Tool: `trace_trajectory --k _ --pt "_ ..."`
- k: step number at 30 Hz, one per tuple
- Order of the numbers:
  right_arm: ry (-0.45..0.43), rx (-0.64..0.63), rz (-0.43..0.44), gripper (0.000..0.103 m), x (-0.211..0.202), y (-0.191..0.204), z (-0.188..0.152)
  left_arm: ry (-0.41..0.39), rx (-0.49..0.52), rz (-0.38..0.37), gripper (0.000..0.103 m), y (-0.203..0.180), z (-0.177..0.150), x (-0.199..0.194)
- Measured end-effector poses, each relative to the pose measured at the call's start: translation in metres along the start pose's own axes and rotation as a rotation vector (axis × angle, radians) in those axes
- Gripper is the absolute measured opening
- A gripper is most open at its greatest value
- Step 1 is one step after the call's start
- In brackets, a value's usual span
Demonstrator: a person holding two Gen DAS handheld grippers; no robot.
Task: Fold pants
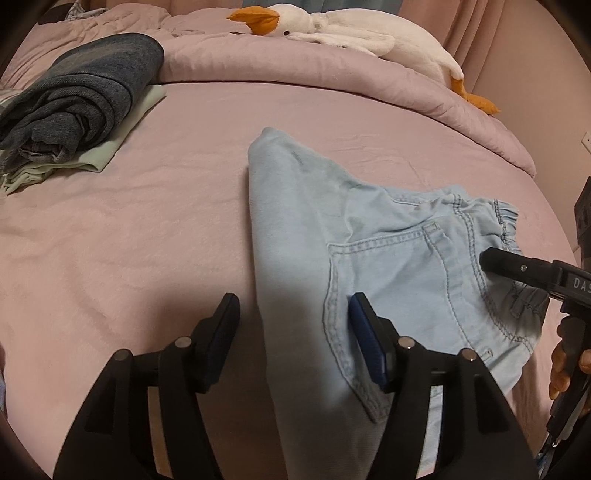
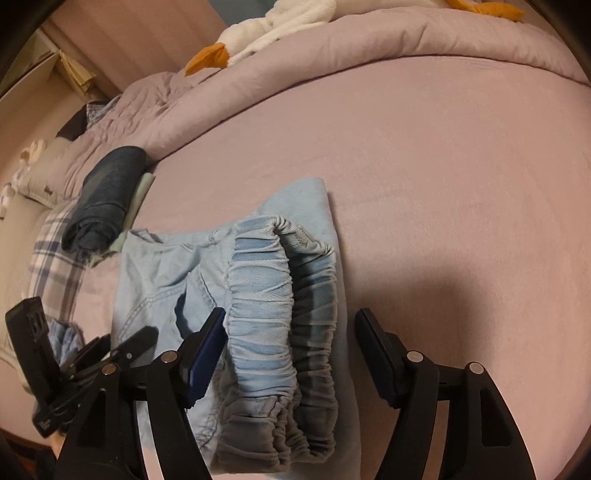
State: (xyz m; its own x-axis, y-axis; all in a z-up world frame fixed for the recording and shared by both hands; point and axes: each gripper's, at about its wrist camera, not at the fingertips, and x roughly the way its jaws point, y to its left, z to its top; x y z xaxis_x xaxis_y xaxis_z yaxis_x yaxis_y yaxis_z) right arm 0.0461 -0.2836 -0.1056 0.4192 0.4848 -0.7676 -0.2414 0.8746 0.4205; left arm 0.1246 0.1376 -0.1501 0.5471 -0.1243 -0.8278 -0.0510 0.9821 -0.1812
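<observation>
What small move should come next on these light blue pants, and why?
Probably close the right gripper on the elastic waistband. Both grippers are open and hold nothing. The light blue pants lie partly folded on the bed, the waistband between the right fingers, the left gripper over the folded edge.

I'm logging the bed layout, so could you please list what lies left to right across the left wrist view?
Dark folded jeans on a pale green garment → light blue pants → right gripper; the plush goose lies farther back.

Pale blue denim pants [image 1: 388,266] lie on a pink sheet [image 1: 129,229]; at 10 o'clock a dark blue-grey garment [image 1: 81,96] tops mint-green cloth [image 1: 122,136]; a white, orange-billed goose [image 1: 347,29] at 12.
</observation>
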Motion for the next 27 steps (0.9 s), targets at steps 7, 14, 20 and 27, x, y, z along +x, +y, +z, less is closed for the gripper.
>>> trace_trajectory --k 7,14,20,27 --pt "-0.002 -0.013 -0.015 0.07 -0.006 0.0 -0.003 0.003 -0.005 0.017 0.064 0.001 -0.007 -0.008" --pt "0.006 -0.008 -0.041 0.07 -0.015 -0.001 -0.011 0.009 -0.01 0.021 0.064 0.001 -0.018 -0.02" --pt "0.026 -0.033 -0.058 0.07 -0.021 -0.001 -0.025 0.012 -0.007 0.028 0.064 -0.001 -0.028 -0.029" --pt "0.027 -0.087 -0.111 0.07 -0.028 0.009 -0.03 0.015 -0.008 0.025 0.064 -0.004 -0.043 -0.039"
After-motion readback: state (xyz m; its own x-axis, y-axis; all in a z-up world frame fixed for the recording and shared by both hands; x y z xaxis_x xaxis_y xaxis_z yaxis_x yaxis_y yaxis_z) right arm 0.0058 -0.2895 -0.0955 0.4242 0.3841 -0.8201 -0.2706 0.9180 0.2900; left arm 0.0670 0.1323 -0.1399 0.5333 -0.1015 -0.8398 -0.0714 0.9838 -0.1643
